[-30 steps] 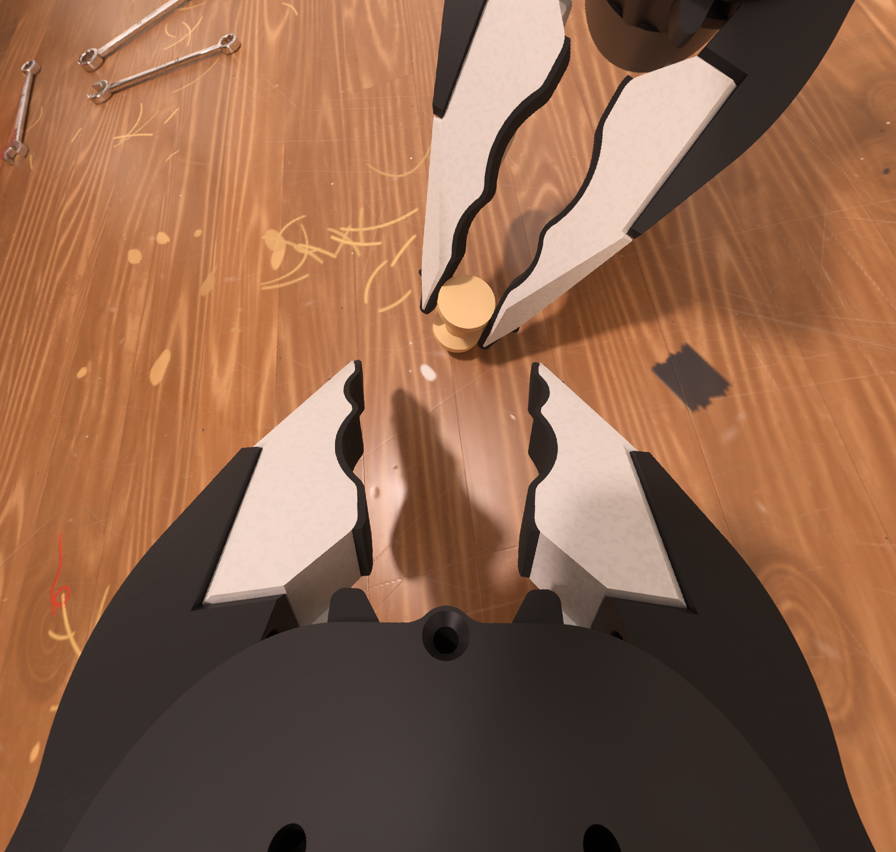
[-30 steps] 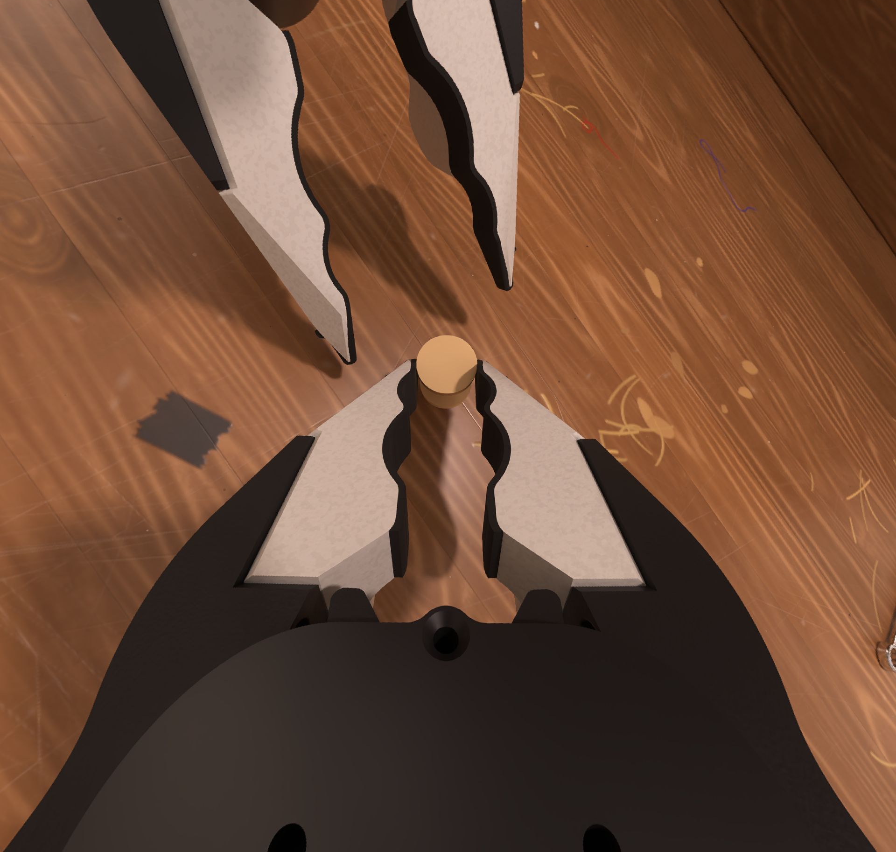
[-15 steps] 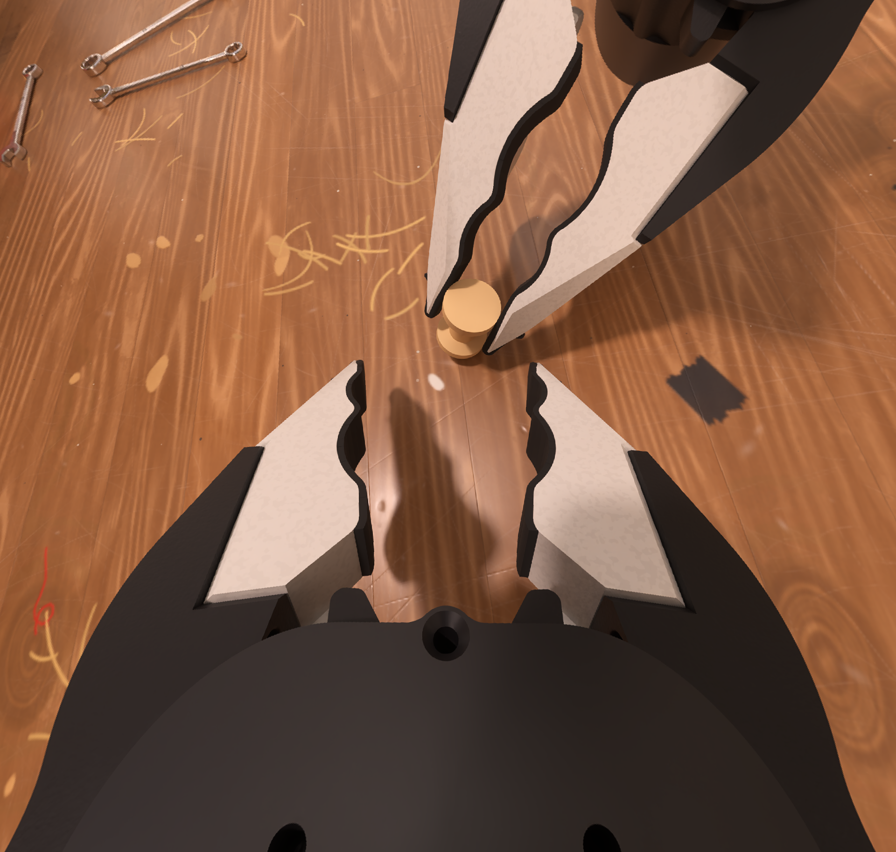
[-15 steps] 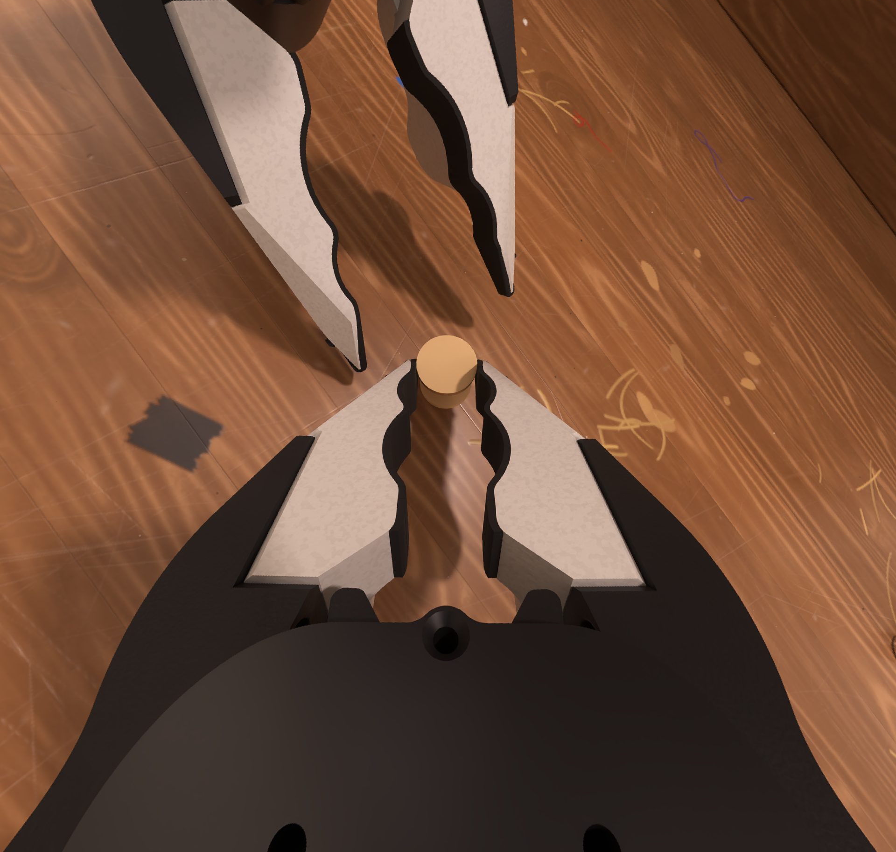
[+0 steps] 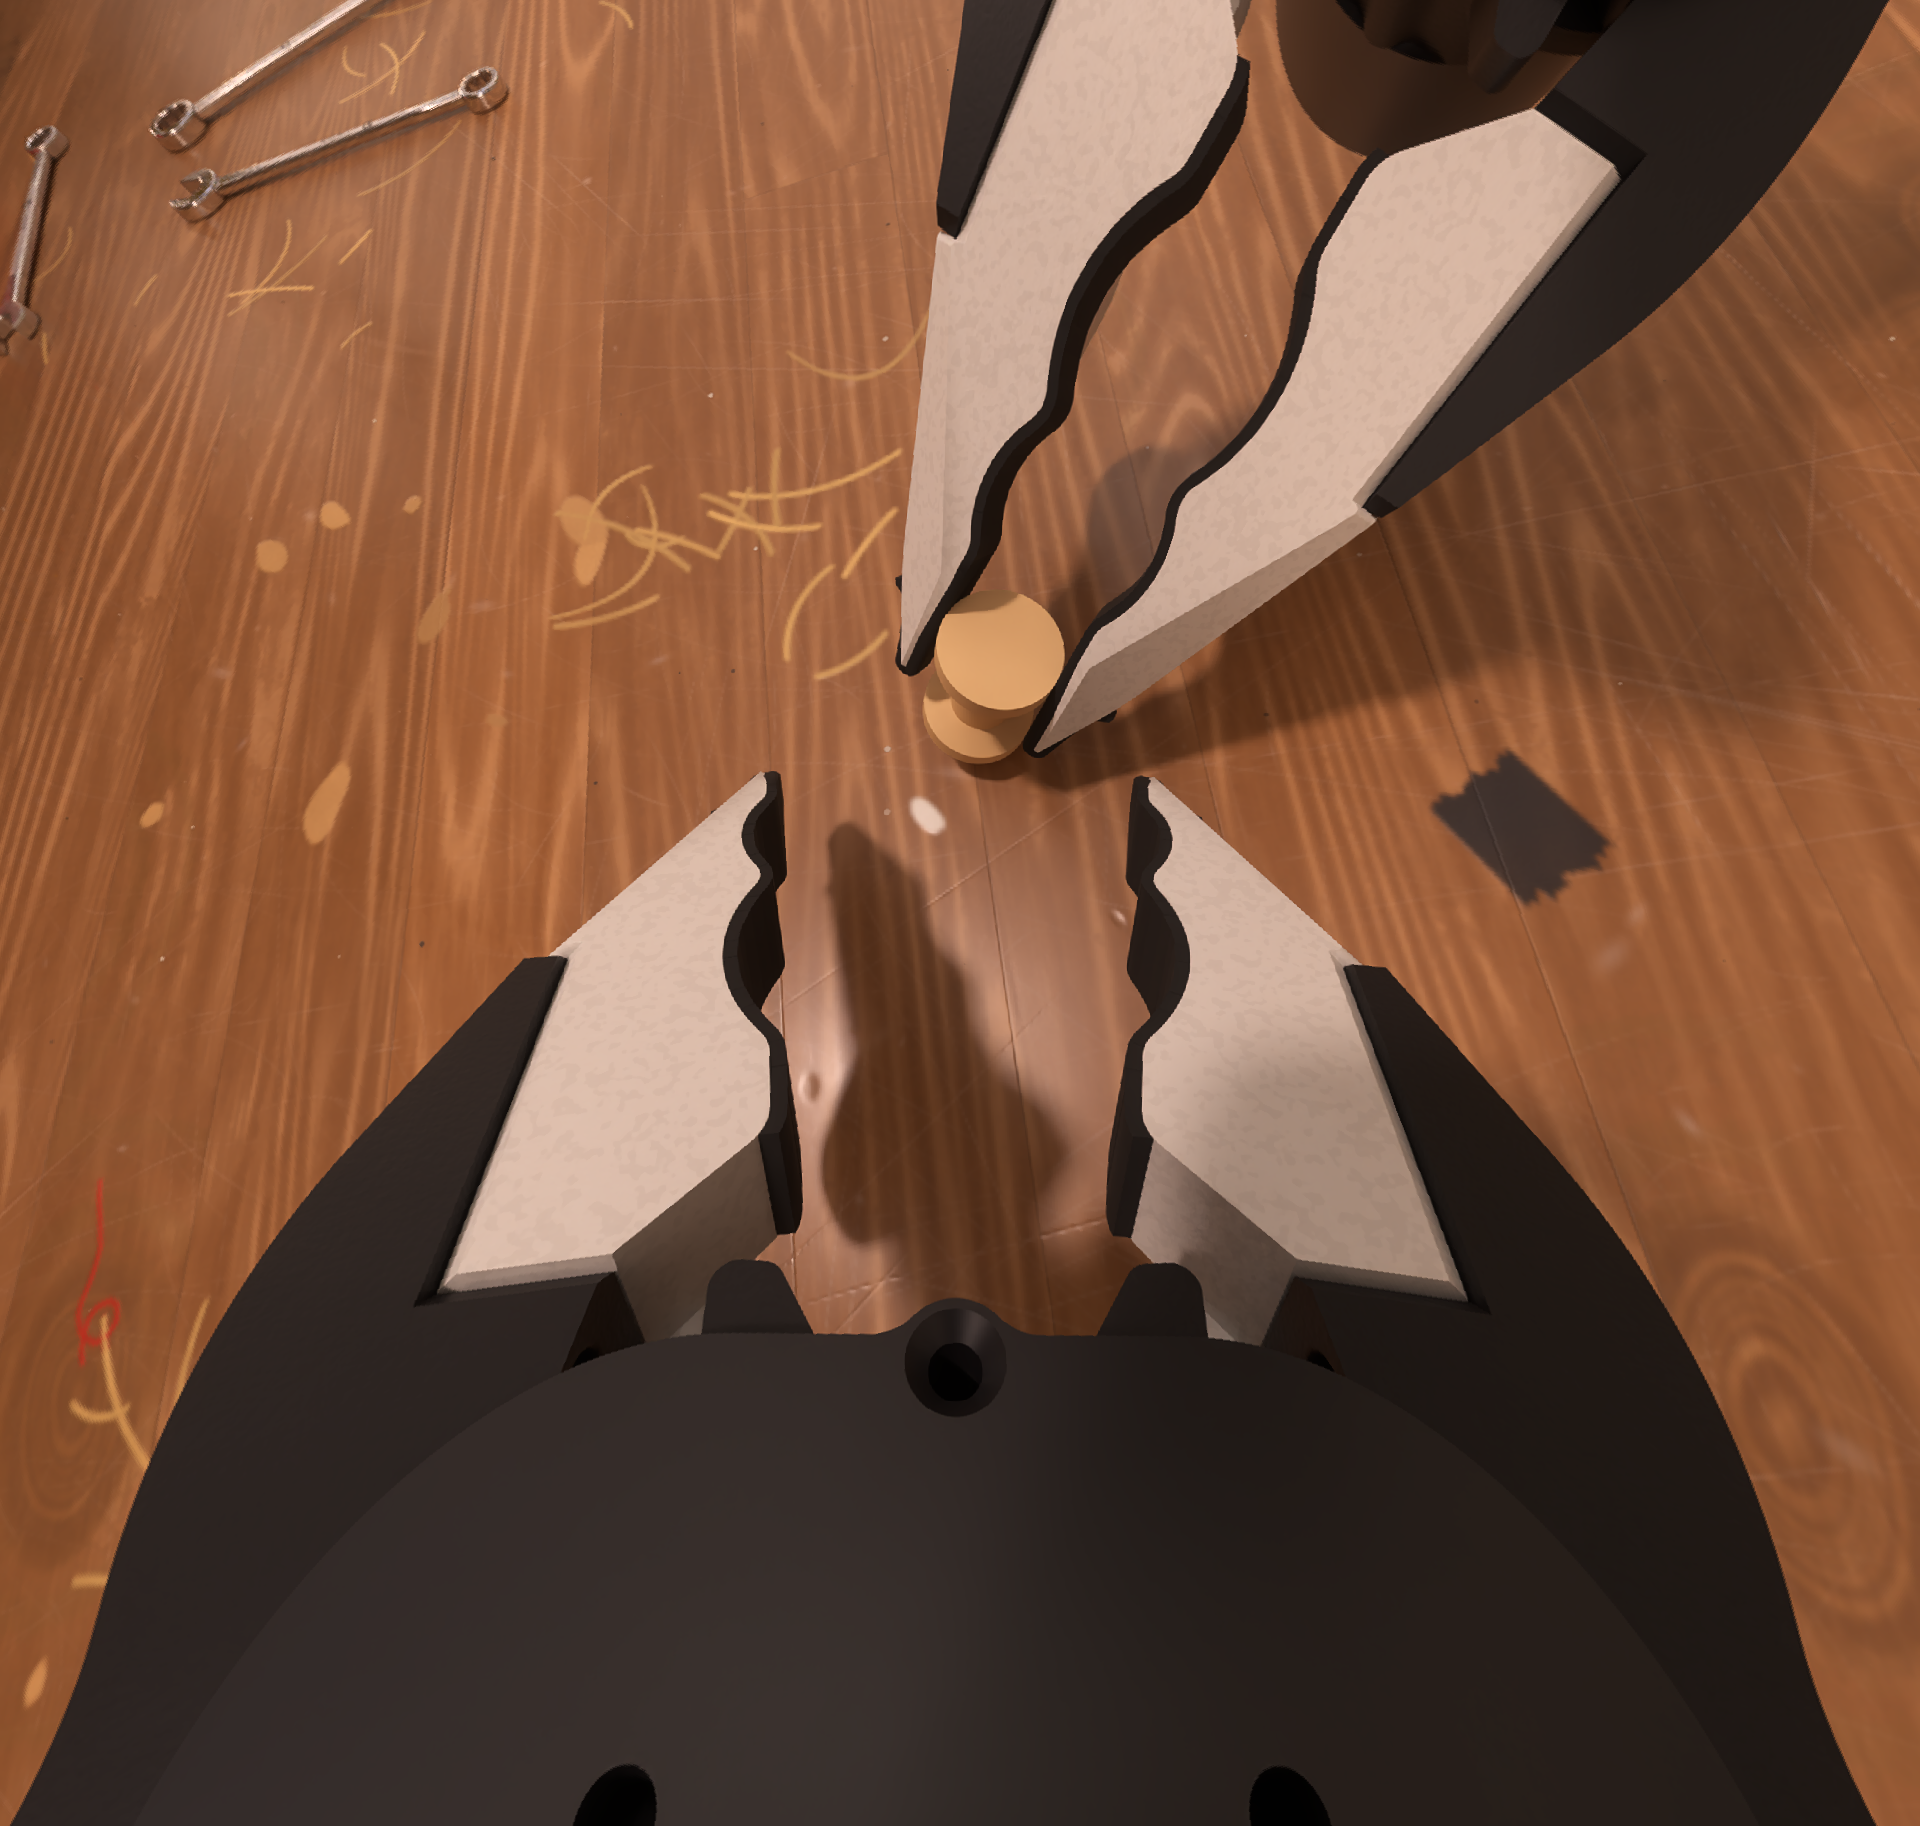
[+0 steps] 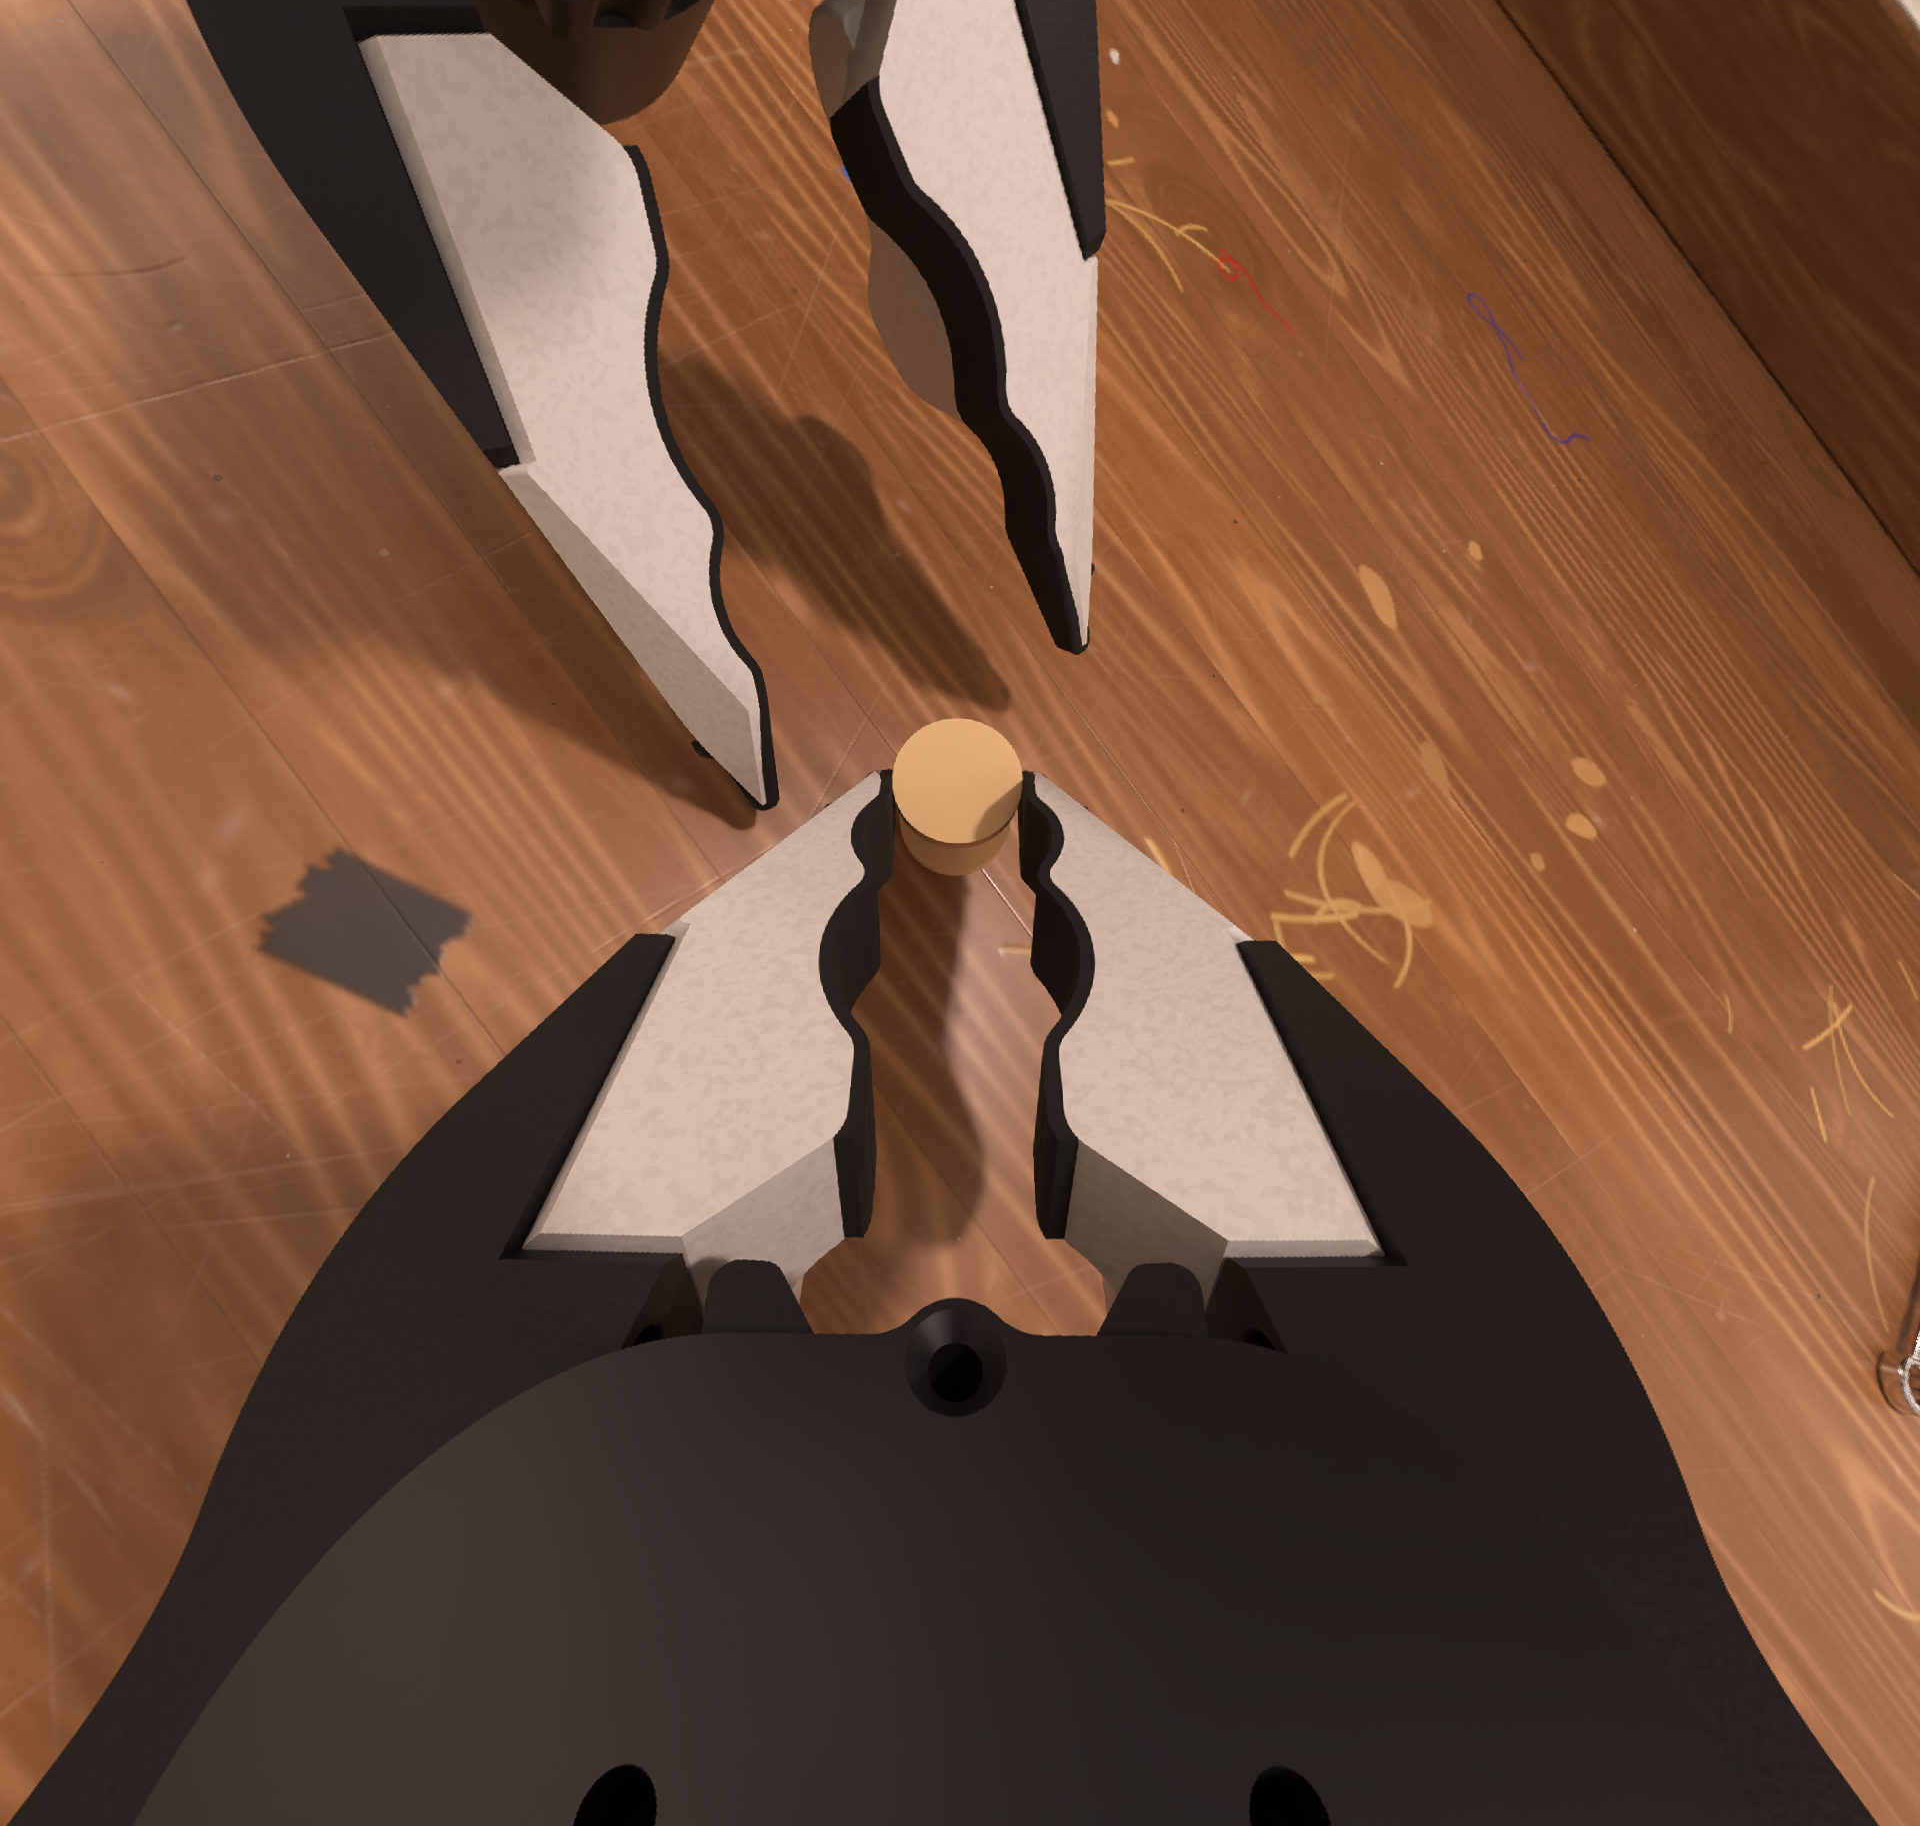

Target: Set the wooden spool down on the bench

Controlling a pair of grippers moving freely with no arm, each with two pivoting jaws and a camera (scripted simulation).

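Here's the right gripper (image 6: 956,805) pinching the spool (image 6: 956,789) by its top flange, right at the fingertips, jaws drawn in to just the flange's width. The spool stands upright, and from the left wrist view its lower flange looks to be on the bench (image 5: 520,633) or a hair off it; I can't tell which, though its shadow sits tight beneath. So this reads as the very end of the set-down. Next, I'd judge, the fingers need to part gently and lift straight up, because a narrow-waisted spool on a small round foot could tip if a pad drags. The left gripper (image 5: 956,789) hangs just short of the spool, fingers spread wide, holding nothing. The spool is pale, smooth, turned wood: two discs and a thin neck. The finger pads (image 5: 644,1028) are cream, faintly mottled, with wavy black inner edges. The bench is glossy reddish planks, scratched and paint-flecked, with a dark ragged patch (image 5: 1522,826) right of the left fingers and three steel wrenches (image 5: 332,140) far beyond them to the left.
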